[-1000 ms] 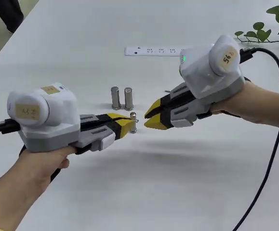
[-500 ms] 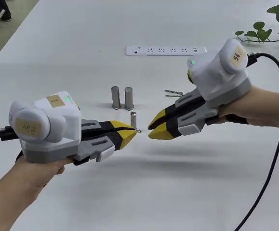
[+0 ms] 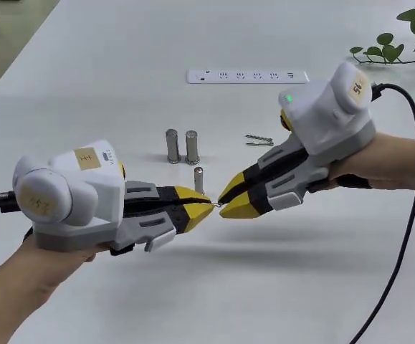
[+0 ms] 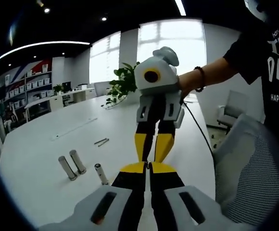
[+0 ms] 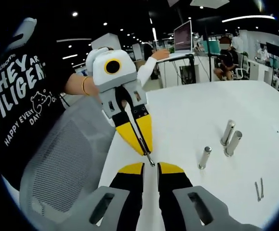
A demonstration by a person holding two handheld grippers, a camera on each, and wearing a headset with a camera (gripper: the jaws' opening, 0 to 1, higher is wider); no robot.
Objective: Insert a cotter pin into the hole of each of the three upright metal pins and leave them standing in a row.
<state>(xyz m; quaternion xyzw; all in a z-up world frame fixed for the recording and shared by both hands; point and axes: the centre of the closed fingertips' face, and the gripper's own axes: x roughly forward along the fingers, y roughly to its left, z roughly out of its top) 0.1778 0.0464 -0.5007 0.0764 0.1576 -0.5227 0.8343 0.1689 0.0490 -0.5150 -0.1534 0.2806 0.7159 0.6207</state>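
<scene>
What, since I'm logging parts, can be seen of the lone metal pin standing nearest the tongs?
The lone metal pin is a short, plain cylinder of silvery bare metal. It stands upright on the white table, alone in front of the two paired pins and apart from them. Only the table touches it. Its hole is too small to make out.

Grey-white left gripper (image 3: 206,208) and right gripper (image 3: 223,205), yellow-tipped black jaws.
</scene>
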